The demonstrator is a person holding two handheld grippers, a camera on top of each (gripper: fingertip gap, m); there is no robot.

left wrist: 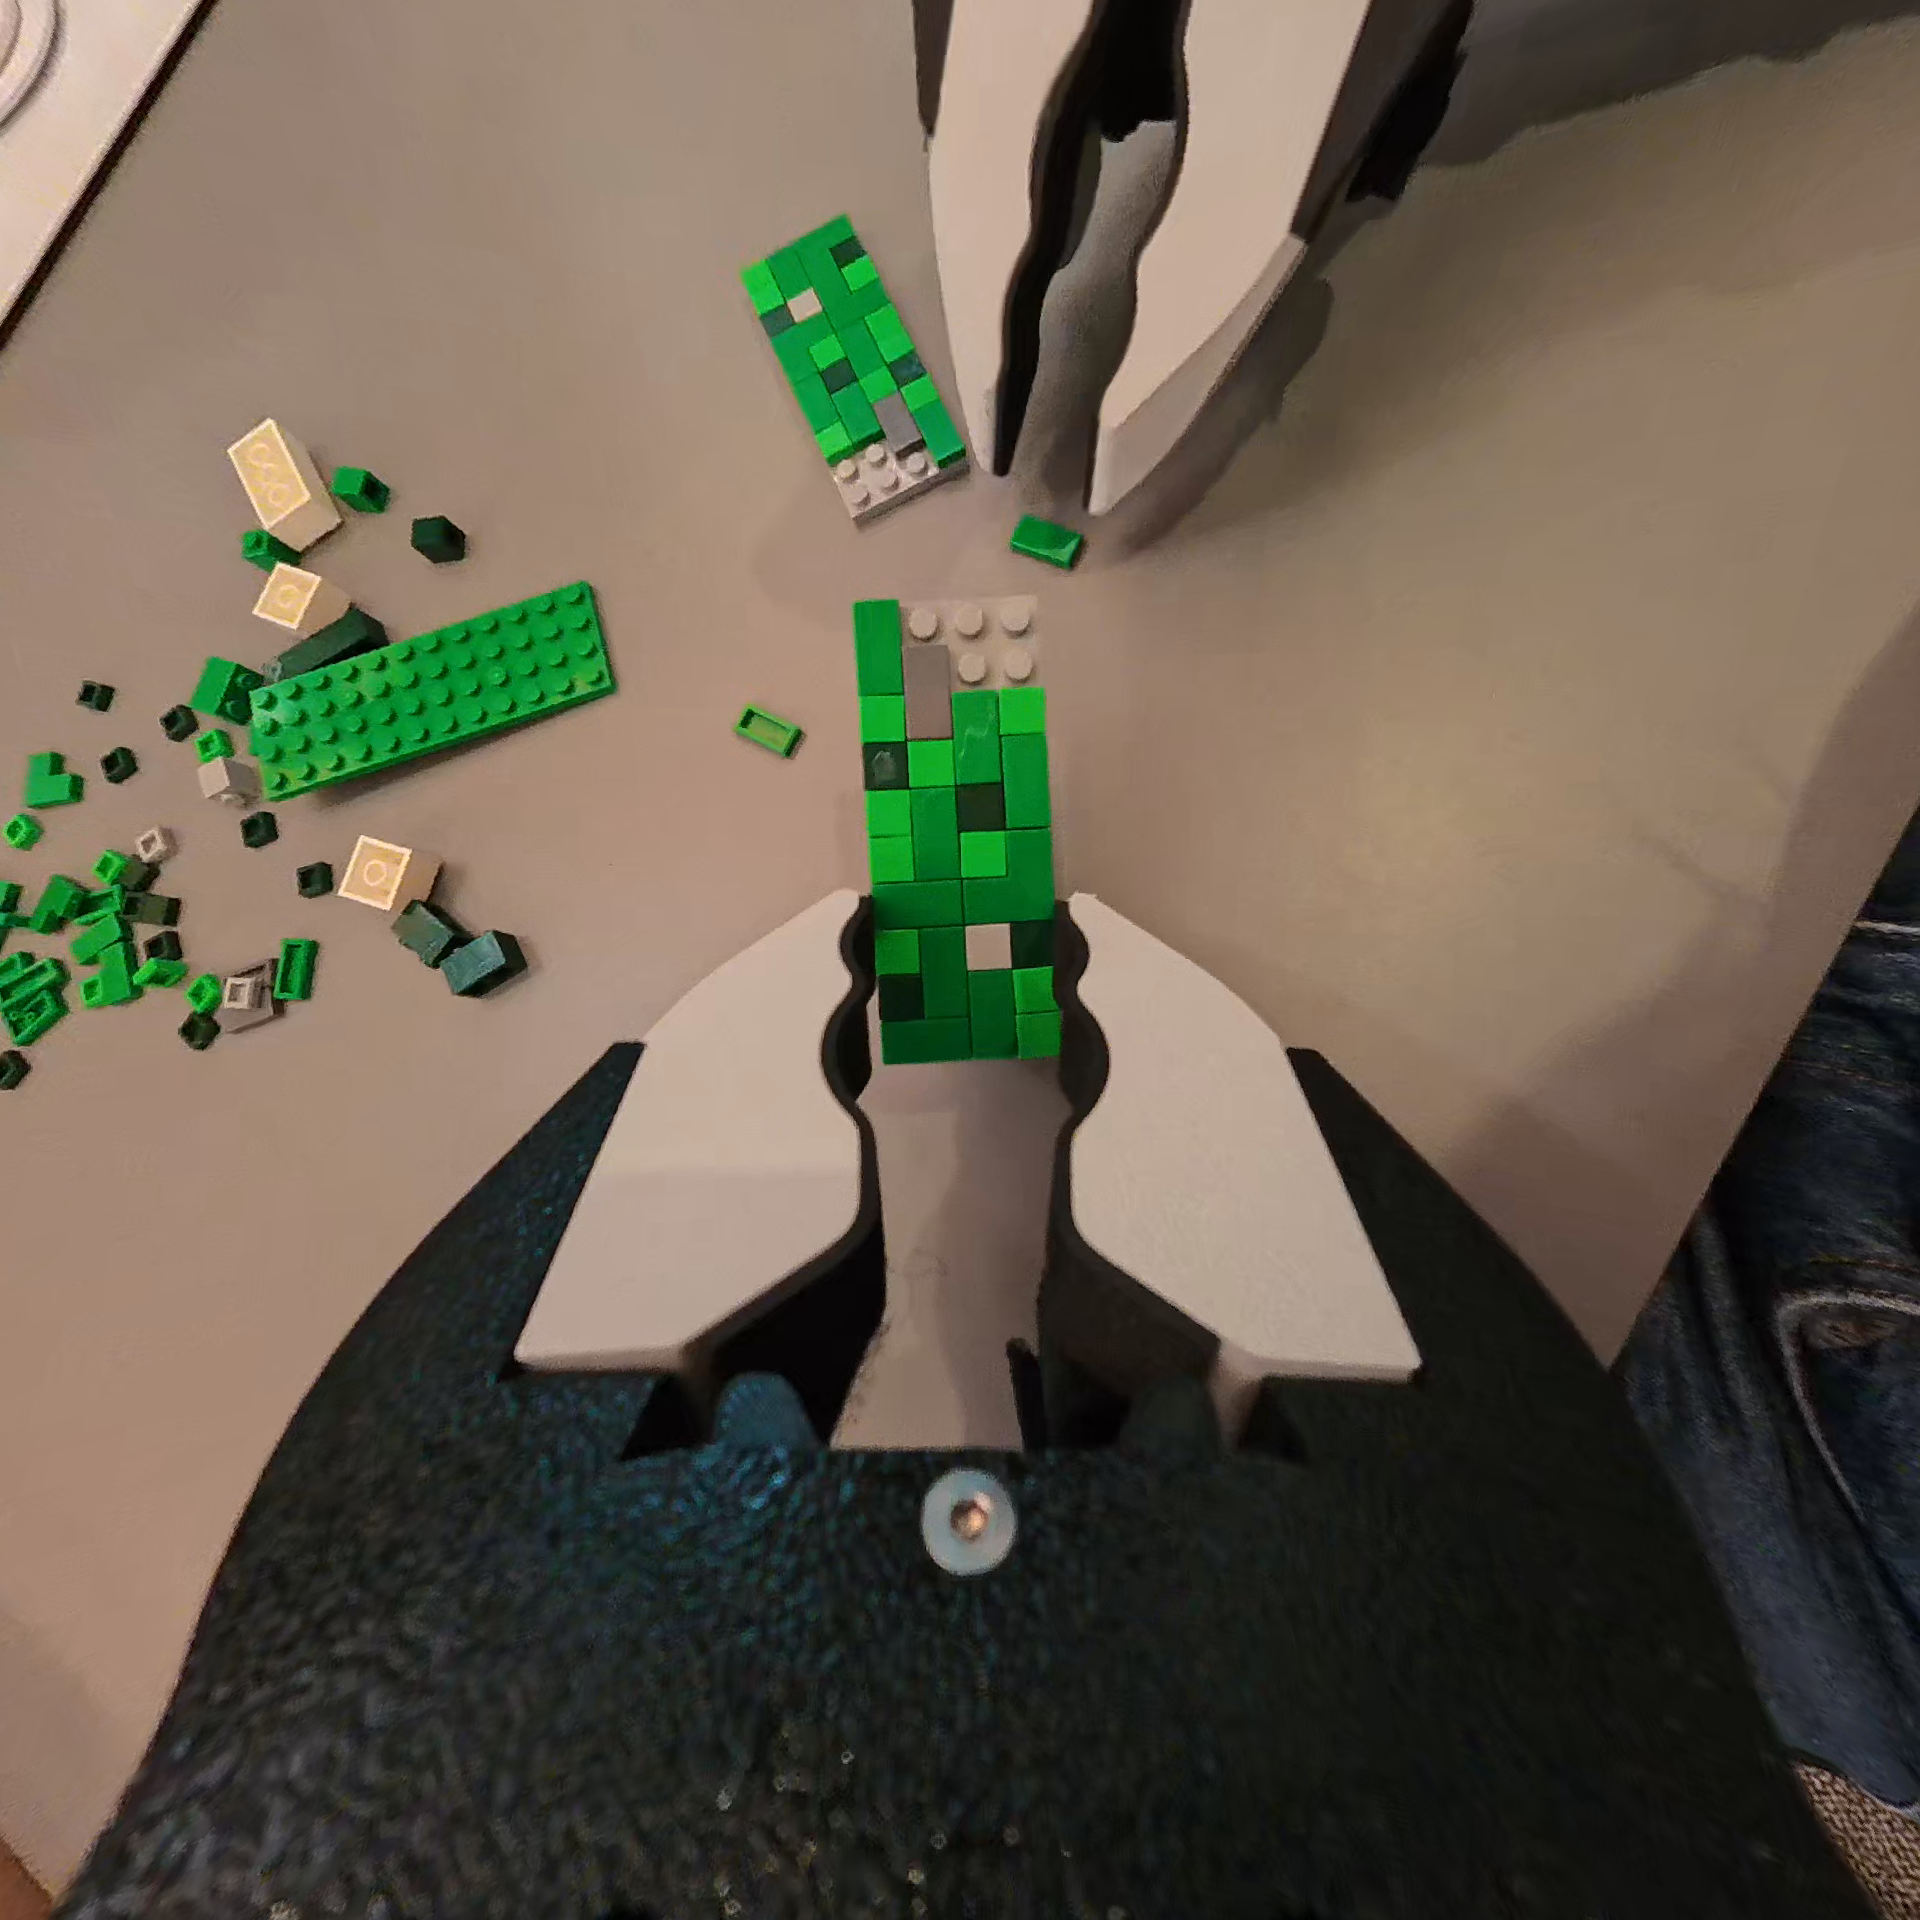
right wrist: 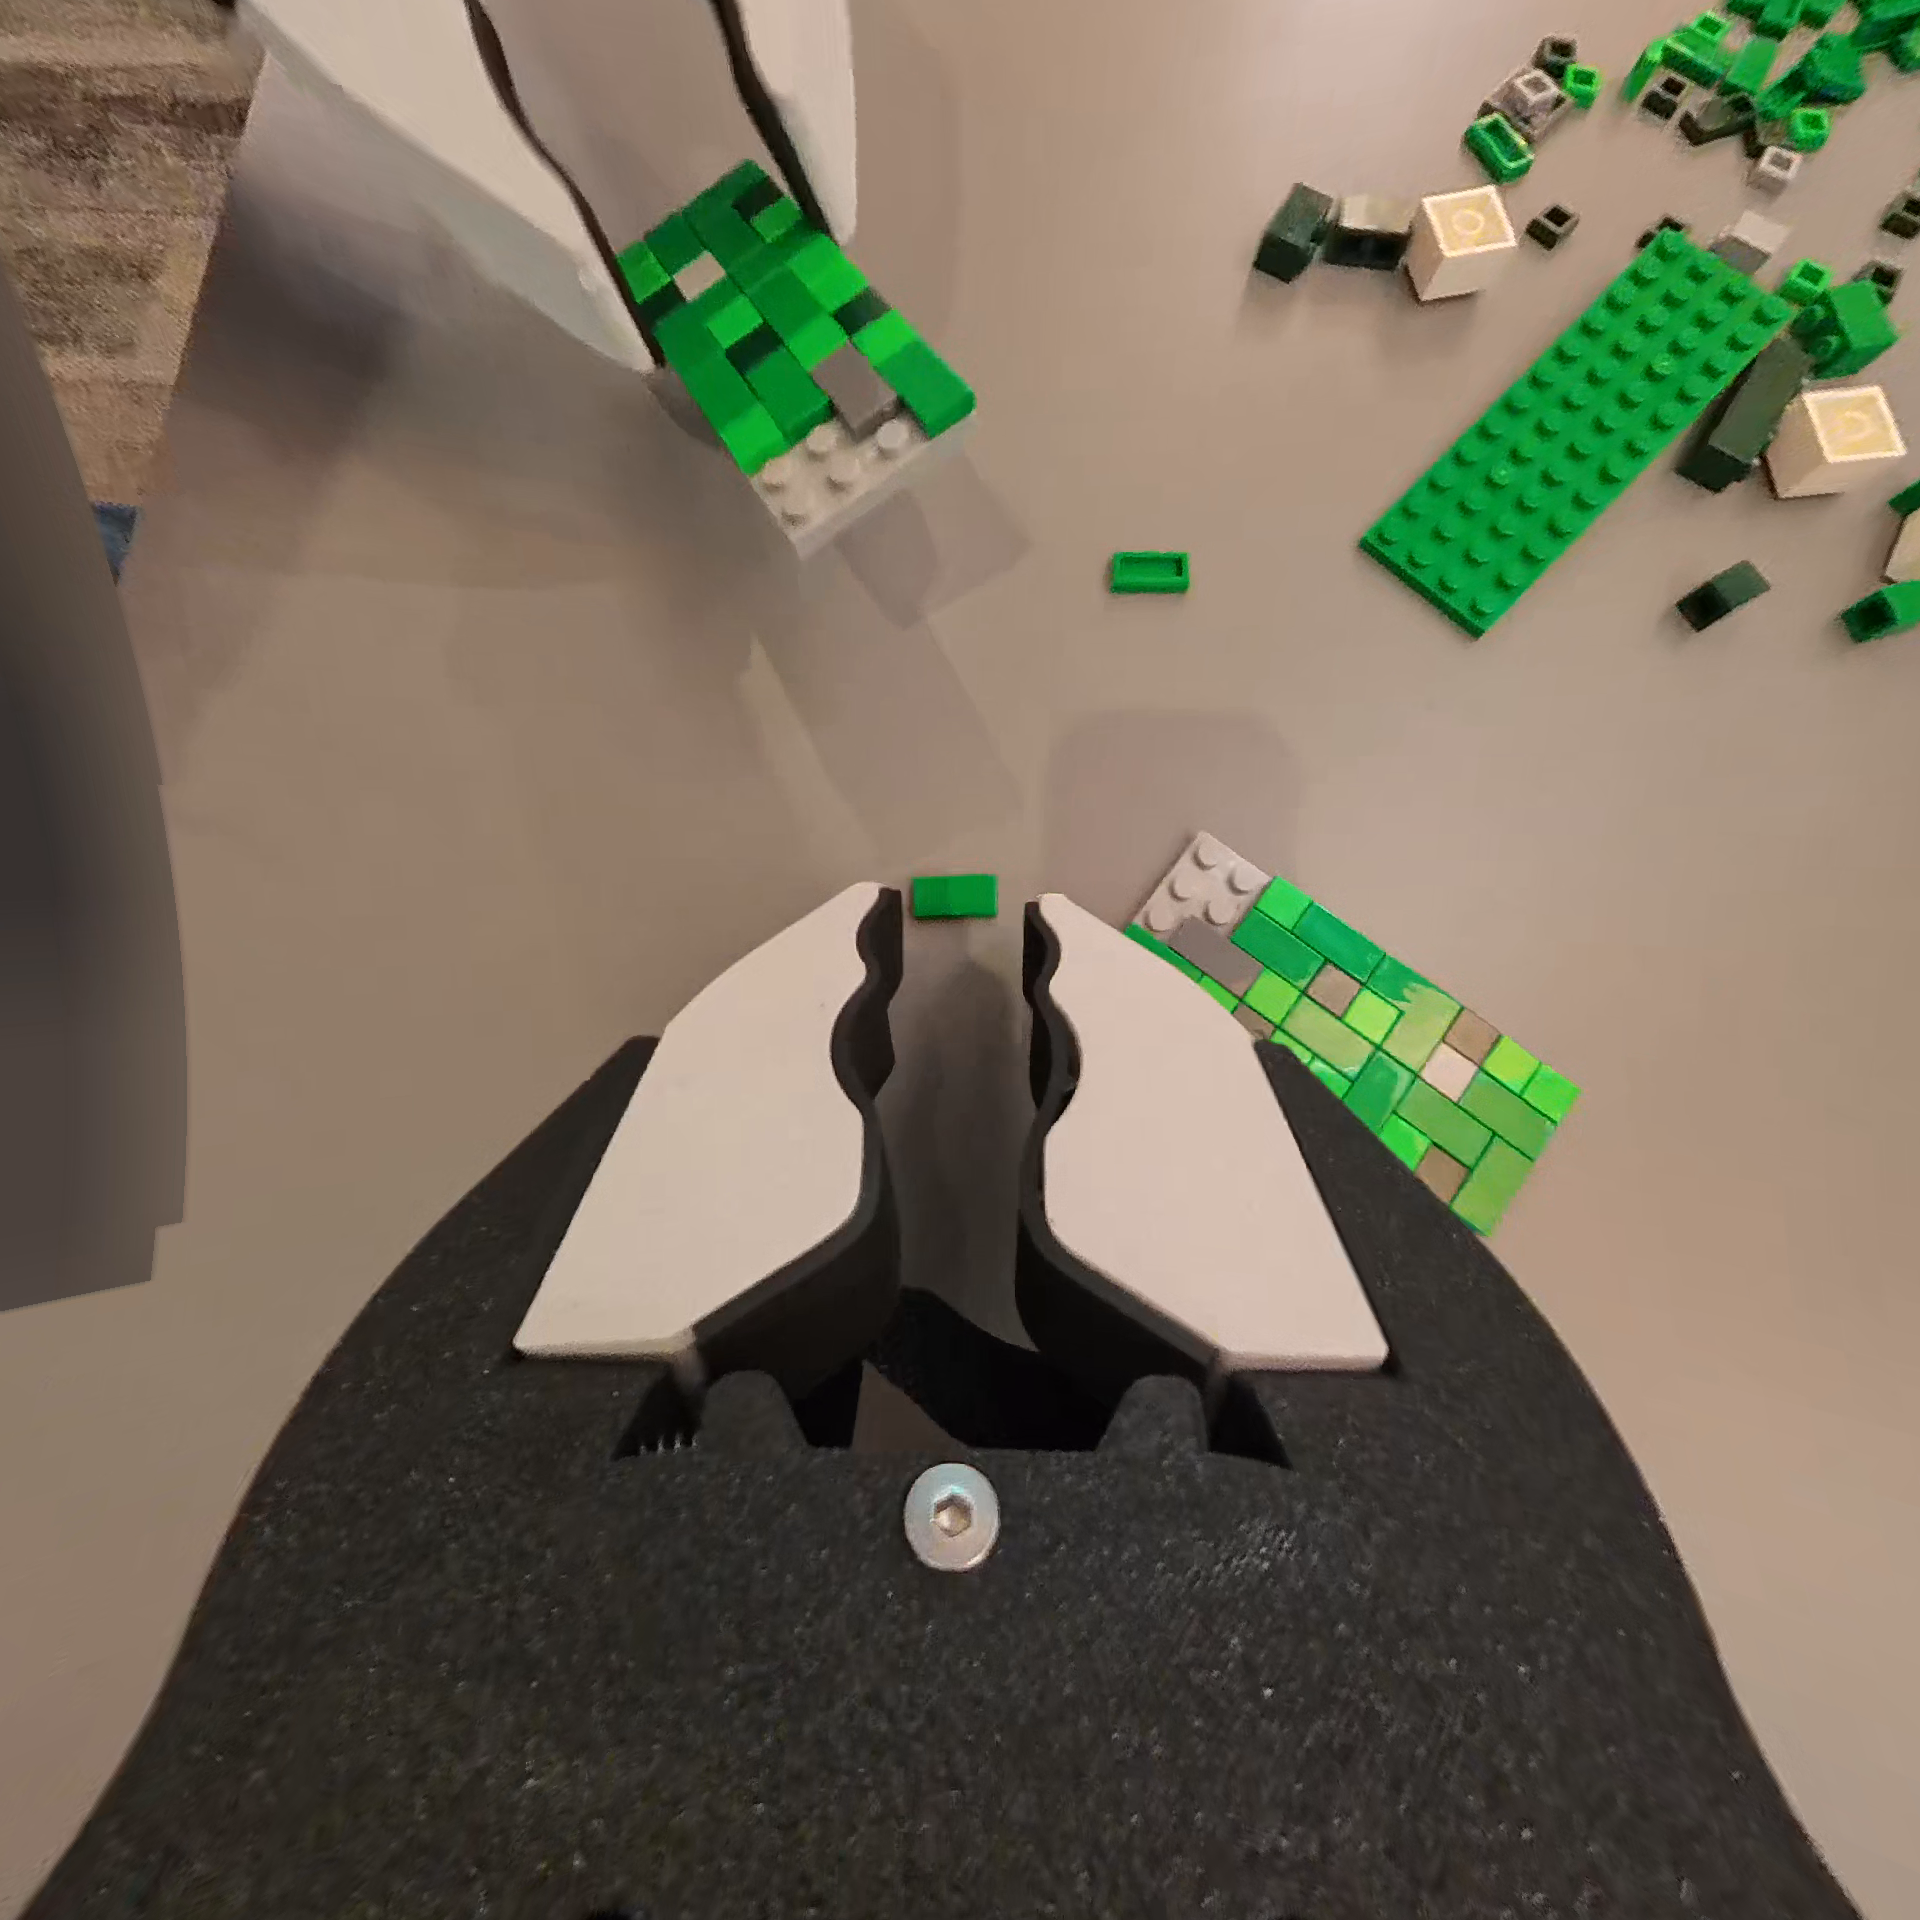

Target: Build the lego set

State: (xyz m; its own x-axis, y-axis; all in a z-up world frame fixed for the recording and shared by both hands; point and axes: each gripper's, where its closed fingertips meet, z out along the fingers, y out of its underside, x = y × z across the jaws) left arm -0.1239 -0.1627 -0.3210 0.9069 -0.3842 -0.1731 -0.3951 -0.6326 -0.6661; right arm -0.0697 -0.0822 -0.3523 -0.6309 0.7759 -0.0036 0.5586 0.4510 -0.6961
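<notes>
Left gripper (left wrist: 966, 971) jaws pinch the tiled green plate (left wrist: 961, 831) by its long edges. Right gripper (right wrist: 958, 914) jaws are spread on the bench (right wrist: 623, 779), a small green tile (right wrist: 954, 896) lying loose just beyond their tips, near that plate.

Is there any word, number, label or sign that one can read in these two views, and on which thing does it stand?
None can be read.
Cream bricks by the loose green pieces: pale ring marks on one face, no letters to make out.
Tiled plate in the left gripper, second tiled plate, studded green plate, small green tile before the open right gripper: plain.
</notes>
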